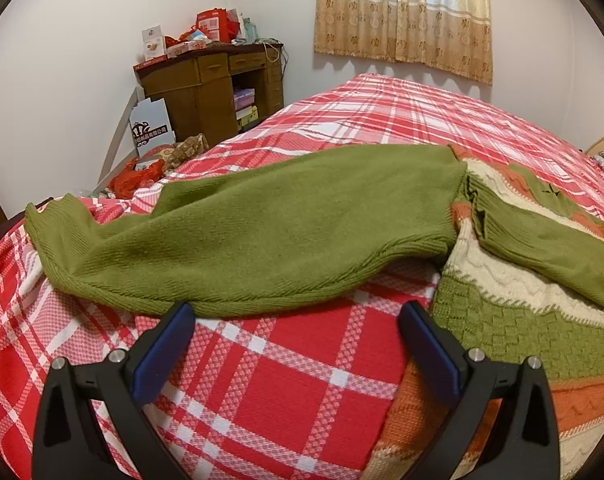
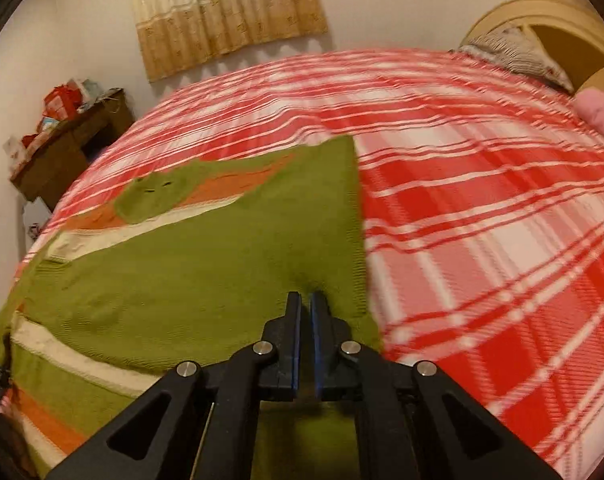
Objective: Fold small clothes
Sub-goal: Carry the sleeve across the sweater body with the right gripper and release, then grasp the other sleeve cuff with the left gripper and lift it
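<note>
A green, cream and orange sweater [image 1: 514, 296] lies on a red plaid bed [image 1: 285, 392]. The left gripper [image 1: 297, 312], jaws apart, hovers beside one sleeve [image 1: 261, 232]; the right gripper [image 2: 306, 300] pinches the other sleeve. A white box [image 1: 151, 128] bears unreadable print.

Left wrist view: low and close over the plaid bedspread [image 1: 285, 392], looking forward and down between its own fingers toward the desk [image 1: 205, 80] and curtain [image 1: 402, 12]. Right wrist view: similarly pitched, close above the sweater [image 2: 189, 280], facing the headboard [image 2: 550, 28]. Both views share sweater, bedspread, curtain and desk.
</note>
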Motion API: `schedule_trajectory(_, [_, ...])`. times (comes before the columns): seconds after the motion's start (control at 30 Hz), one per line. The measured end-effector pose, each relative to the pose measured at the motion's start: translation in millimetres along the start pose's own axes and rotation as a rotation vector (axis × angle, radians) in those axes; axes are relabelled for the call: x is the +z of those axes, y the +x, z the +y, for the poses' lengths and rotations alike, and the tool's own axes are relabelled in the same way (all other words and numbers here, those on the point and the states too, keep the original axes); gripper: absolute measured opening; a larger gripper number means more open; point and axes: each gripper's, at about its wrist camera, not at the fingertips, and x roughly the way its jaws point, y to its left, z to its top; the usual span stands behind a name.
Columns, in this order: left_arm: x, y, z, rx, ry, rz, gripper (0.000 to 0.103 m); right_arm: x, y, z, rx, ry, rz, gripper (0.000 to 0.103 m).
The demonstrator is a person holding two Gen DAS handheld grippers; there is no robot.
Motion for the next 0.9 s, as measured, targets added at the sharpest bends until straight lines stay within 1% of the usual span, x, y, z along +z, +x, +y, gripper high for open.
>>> schedule_trajectory(0.07, [0.6,0.8,1.0,0.004,0.002,0.004,0.103,-0.3,3.2,12.0,-0.049,-0.048,-0.007,0.002])
schedule_trajectory(0.1, [-0.2,0.5,-0.3,0.005,0.002,0.006,0.103,-2.2,3.1,23.2,-0.096,-0.099,-0.015,0.003])
schedule_trajectory(0.13, [-0.1,0.9,-0.8,0.005,0.002,0.009,0.103,-3.6,3.0,30.5,-0.122,-0.135,-0.02,0.006])
schedule_trajectory(0.17, [0.0,1.2,-3.0,0.005,0.0,0.014,0.103,-6.7,3.1,37.8,-0.153,-0.173,-0.023,0.006])
schedule_trajectory(0.2, [0.7,1.4,-1.9,0.005,-0.001,0.02,0.103,-9.6,2.3,38.7,-0.169,-0.192,-0.027,0.006])
schedule_trajectory(0.27, [2.4,0.7,-1.4,0.003,-0.002,0.036,0.103,-11.7,1.1,36.2,-0.176,-0.205,-0.038,0.006])
schedule_trajectory(0.3, [3.7,-1.1,2.1,0.002,-0.01,0.048,0.103,-13.2,-1.7,31.3,-0.159,-0.192,-0.044,0.006])
schedule_trajectory(0.37, [4.7,-9.1,11.4,0.043,-0.057,0.055,0.103,-13.2,-5.4,22.0,-0.11,-0.151,-0.05,0.007])
schedule_trajectory(0.4, [6.3,-18.7,21.8,0.076,-0.097,0.026,0.103,-13.9,-6.9,18.0,-0.083,-0.13,-0.052,0.007])
schedule_trajectory(0.43, [8.7,-28.7,31.6,0.091,-0.13,-0.015,0.103,-14.4,-7.7,15.4,-0.065,-0.115,-0.052,0.007])
schedule_trajectory(0.47, [13.0,-39.3,43.0,0.112,-0.165,-0.064,0.103,-14.5,-8.5,10.0,-0.035,-0.089,-0.053,0.007])
schedule_trajectory(0.53, [28.3,-58.7,71.9,0.182,-0.242,-0.172,0.103,-13.4,-5.3,8.9,-0.013,-0.07,-0.05,0.007])
schedule_trajectory(0.6, [43.8,-60.8,97.9,0.212,-0.302,-0.203,0.103,-14.3,-5.2,10.0,-0.009,-0.067,-0.049,0.007])
schedule_trajectory(0.67, [58.1,-48.2,124.8,0.262,-0.356,-0.158,0.103,-14.4,-5.0,10.4,-0.015,-0.073,-0.049,0.008])
schedule_trajectory(0.7, [66.3,-34.8,142.5,0.315,-0.385,-0.109,0.103,-14.6,-4.7,11.1,-0.019,-0.076,-0.049,0.008])
schedule_trajectory(0.77, [71.0,-17.7,162.7,0.366,-0.418,-0.059,0.103,-14.7,-4.7,12.0,-0.023,-0.08,-0.049,0.008])
schedule_trajectory(0.83, [72.4,0.3,184.2,0.393,-0.466,-0.003,0.101,-15.2,-4.5,12.3,-0.023,-0.081,-0.048,0.008])
schedule_trajectory(0.9, [71.2,14.2,199.0,0.389,-0.517,0.028,0.092,-15.3,-4.5,12.5,-0.023,-0.081,-0.048,0.008])
